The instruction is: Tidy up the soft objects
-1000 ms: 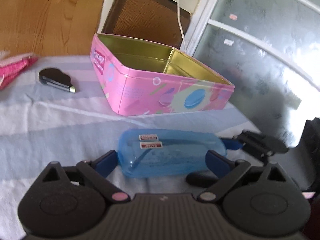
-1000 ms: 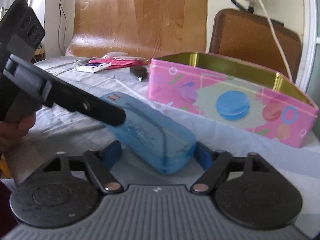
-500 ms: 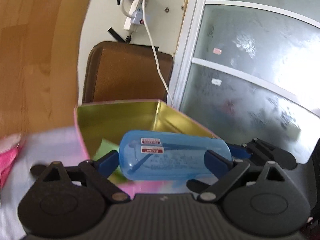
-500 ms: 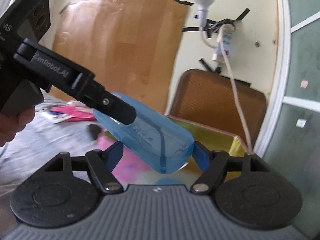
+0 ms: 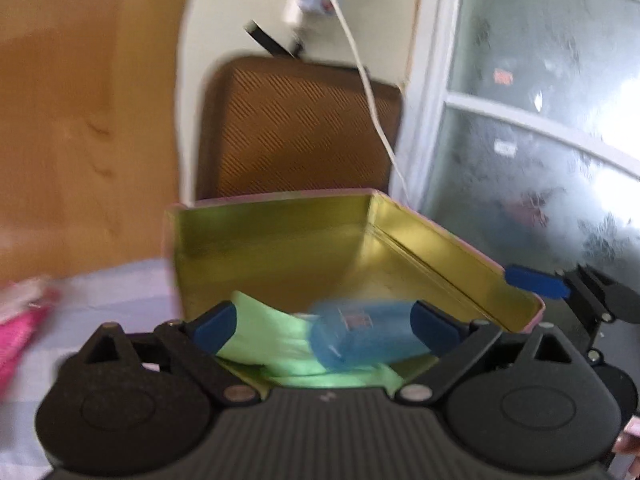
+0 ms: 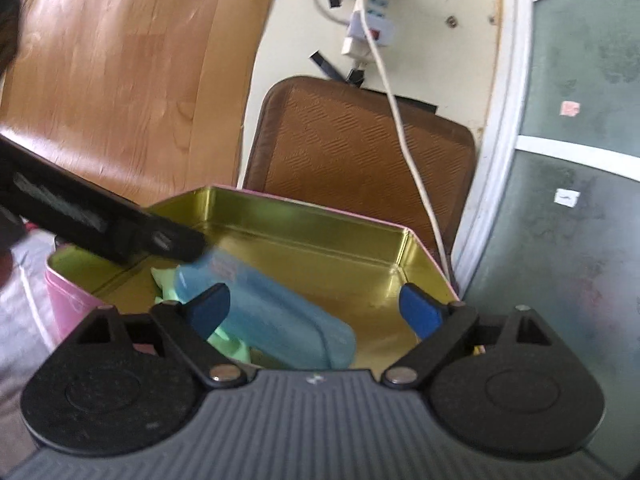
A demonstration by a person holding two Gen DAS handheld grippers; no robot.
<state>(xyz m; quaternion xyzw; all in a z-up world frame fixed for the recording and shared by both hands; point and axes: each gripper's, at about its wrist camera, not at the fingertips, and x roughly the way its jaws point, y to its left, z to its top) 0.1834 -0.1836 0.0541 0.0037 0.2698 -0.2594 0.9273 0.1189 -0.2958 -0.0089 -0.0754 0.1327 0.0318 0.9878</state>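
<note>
The blue case (image 6: pixel 276 316) lies inside the pink tin (image 6: pixel 68 296), on top of a light green cloth (image 5: pixel 276 344) on the gold floor of the tin. Our left gripper (image 5: pixel 326 322) has spread jaws; the case sits between the pads, close against the right one, and blur keeps us from telling whether that pad presses it. Our right gripper (image 6: pixel 316 304) has just been opening its jaws: they stand wide, the case partly between them, and the right pad is well clear of it. From the right wrist view, the left gripper's black finger crosses in front of the tin's left corner and covers the far end of the case.

Behind the tin stands a brown woven chair back (image 6: pixel 360 148). A white cable (image 6: pixel 404 128) drops from a power strip (image 6: pixel 370 20) taped to the cream wall and passes in front of the chair. A wooden panel (image 6: pixel 120 72) fills the left; a frosted window (image 5: pixel 540 140) fills the right.

The tin rests on a pale striped cloth (image 5: pixel 100 292), with something pink (image 5: pixel 20 328) cut off at the left edge. The left wrist view is smeared, so the case's label cannot be read.
</note>
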